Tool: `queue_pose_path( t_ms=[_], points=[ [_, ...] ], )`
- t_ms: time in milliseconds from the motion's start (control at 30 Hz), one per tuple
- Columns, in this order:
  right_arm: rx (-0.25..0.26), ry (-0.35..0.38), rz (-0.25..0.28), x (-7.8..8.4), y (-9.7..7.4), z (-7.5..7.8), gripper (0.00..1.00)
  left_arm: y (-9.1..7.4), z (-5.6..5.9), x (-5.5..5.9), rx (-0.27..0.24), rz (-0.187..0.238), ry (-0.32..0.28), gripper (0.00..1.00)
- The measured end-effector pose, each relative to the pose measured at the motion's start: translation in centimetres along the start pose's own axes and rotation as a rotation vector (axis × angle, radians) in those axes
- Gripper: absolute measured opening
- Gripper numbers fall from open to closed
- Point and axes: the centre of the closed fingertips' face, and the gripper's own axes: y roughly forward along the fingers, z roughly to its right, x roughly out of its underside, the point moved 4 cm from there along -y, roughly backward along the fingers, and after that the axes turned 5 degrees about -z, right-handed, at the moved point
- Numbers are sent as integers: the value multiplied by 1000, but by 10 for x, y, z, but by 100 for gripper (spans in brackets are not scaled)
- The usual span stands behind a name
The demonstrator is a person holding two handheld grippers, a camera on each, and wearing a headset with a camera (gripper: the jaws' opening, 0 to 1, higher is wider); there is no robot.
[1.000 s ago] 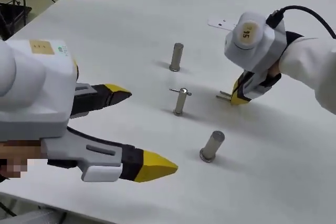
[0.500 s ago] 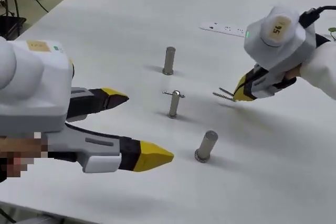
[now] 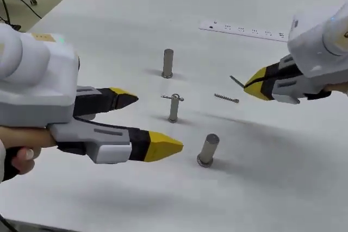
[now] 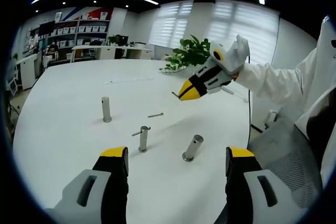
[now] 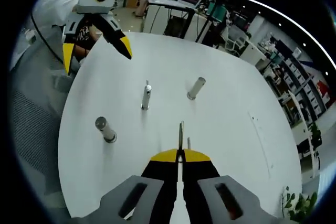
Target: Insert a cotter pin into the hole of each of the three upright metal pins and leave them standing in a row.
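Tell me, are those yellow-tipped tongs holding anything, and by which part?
The right tongs pinch a cotter pin by one end; the rest sticks forward. The left tongs are open, empty.

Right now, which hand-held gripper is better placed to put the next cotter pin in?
Right. The right hand-held gripper is shut on a cotter pin that points toward the row, where the far metal pin and near metal pin have none. The left hand-held gripper is open, holding nothing.
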Motion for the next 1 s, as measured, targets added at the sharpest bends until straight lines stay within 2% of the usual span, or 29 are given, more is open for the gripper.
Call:
queue_pose_path(
  t_ms=[133, 200, 267, 400, 500, 533, 633, 800, 1000],
  points=[
    [39, 0, 38, -4, -13, -6, 0, 5, 0, -9, 14, 11, -3, 69],
    [76, 5, 62, -5, -19, -9, 0, 8, 1, -13, 22, 14, -5, 68],
    [110, 7, 56, -1, -21, -13, 0, 12, 3, -17, 36, 15, 1, 66],
    [130, 37, 73, 2, -27, -23, 0, 20, 6, -23, 57, 10, 7, 65],
    [163, 27, 69, 3, -31, -30, 0, 26, 10, -27, 78, 11, 6, 62],
    [192, 38, 75, 3, -34, -30, 0, 28, 10, -28, 83, 11, 4, 60],
    [223, 16, 59, 5, -35, -34, 0, 34, 11, -29, 95, -9, -16, 56],
    [205, 25, 64, 8, -35, -44, 0, 41, 15, -33, 124, -23, -40, 49],
    [190, -1, 79, 2, -34, -56, 0, 50, 21, -39, 158, -27, -66, 37]
  ],
)
